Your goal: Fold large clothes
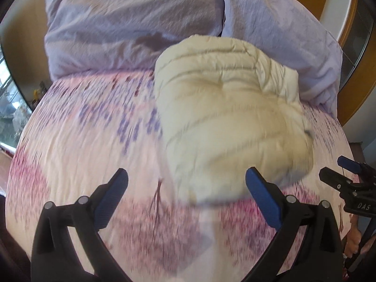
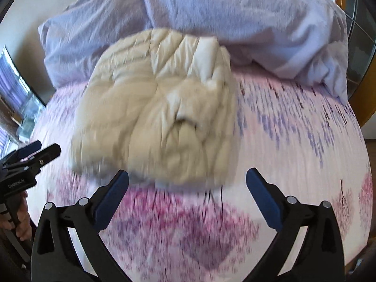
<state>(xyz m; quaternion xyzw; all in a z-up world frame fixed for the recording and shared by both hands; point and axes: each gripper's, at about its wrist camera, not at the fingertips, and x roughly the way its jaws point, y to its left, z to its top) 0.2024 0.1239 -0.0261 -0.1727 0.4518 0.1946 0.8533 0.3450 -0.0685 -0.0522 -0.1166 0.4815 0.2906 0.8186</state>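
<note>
Noted cream puffer jacket (image 1: 225, 117) folded into a bundle on floral bedsheet (image 1: 77, 155), just short of lilac pillows (image 1: 122, 30). Left of jacket, left gripper (image 1: 186, 197) gaped wide, empty; right of it, right gripper (image 2: 187, 197) likewise spread, nothing between pads. Judged light, soft, springy, slippery; best pinched at folded edges; underside hidden, seams motion-blurred.

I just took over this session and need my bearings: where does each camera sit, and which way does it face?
Left wrist: on the left gripper, facing down the bed; jacket bundle ahead-right, right gripper at right edge.
Right wrist: on the right gripper; bundle ahead-left, left gripper and hand at left edge.
Shared: bundle, floral sheet, lilac duvet; both jaws open, empty.
</note>
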